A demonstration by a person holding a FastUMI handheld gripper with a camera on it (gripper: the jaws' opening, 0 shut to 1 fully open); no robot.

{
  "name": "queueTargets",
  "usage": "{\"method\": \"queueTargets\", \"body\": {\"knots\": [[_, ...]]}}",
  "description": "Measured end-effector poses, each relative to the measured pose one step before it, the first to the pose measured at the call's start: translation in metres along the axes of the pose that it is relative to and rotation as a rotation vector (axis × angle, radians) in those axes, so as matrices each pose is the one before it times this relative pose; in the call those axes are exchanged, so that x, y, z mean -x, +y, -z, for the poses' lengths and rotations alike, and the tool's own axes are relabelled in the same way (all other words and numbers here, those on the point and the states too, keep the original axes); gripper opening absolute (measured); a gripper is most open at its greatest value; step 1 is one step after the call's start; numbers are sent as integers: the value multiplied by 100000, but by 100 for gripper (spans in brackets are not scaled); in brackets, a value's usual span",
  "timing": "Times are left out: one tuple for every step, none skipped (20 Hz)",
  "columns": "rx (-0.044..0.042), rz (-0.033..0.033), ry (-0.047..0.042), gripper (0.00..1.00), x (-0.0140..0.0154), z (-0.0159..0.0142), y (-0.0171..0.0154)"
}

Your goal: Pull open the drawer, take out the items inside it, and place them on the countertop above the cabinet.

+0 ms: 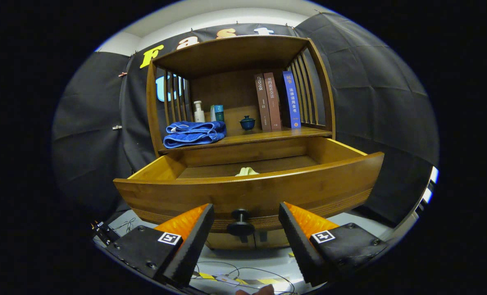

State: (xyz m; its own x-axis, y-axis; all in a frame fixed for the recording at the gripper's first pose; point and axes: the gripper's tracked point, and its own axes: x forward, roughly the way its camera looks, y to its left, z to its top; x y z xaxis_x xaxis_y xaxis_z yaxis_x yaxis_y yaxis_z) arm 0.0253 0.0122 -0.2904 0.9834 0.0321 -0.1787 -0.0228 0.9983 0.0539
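The wooden drawer (247, 192) of the cabinet stands pulled out toward me. Its dark round knob (240, 223) sits in the gap between my fingers, untouched by either. My gripper (245, 211) is open, fingers spread wide just in front of the drawer's front panel. Inside the drawer a small pale yellow item (246, 171) peeks over the front edge; most of it is hidden. The countertop (268, 135) above the drawer carries a folded blue towel (194, 133), a white bottle (199, 112), a teal box (217, 113), a small dark blue lidded cup (247, 122) and three upright books (277, 100).
Slatted wooden sides and a top board (231, 51) enclose the shelf space. Bare countertop shows in front of the cup and books. Cables (223, 274) lie on the light floor below the drawer. Black cloth walls surround the cabinet.
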Motion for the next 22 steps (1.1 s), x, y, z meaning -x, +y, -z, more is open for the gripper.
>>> {"method": "queueTargets", "body": {"knots": [[795,89,-73,100,593,-600,-244],[1047,637,-417,100,574,-658,-432],[601,364,-356,100,494,-828,-304],[185,-34,-147,100,443,-875,-85],[-295,-897,184,100,427,-970,88],[-1462,-1940,-419,100,353,-1217,249],[-1697,-750,-538,100,231,-1416,173],[-1269,726,-708,100,104,-1552,-279],[-493,917,-310,100,41,-1502,-124],[28,1065,480,99,-212,-1298,-15],[250,1092,1683,100,-204,-1002,-35],[204,763,2391,99,-313,-891,33],[688,846,2916,100,-451,-712,52],[1257,1555,3316,99,-515,-489,-63],[1905,1431,3561,100,-619,-286,-58],[2248,1352,3048,100,-666,-312,-43],[1332,403,2068,100,-808,-448,197],[43,-509,1904,100,-946,-469,454],[-504,-1546,2215,100,-1054,-222,623],[-1065,-1620,2895,100,-1592,111,712],[-1007,-474,3154,99,-1390,440,279],[-798,49,4890,99,-1695,670,116]]}}
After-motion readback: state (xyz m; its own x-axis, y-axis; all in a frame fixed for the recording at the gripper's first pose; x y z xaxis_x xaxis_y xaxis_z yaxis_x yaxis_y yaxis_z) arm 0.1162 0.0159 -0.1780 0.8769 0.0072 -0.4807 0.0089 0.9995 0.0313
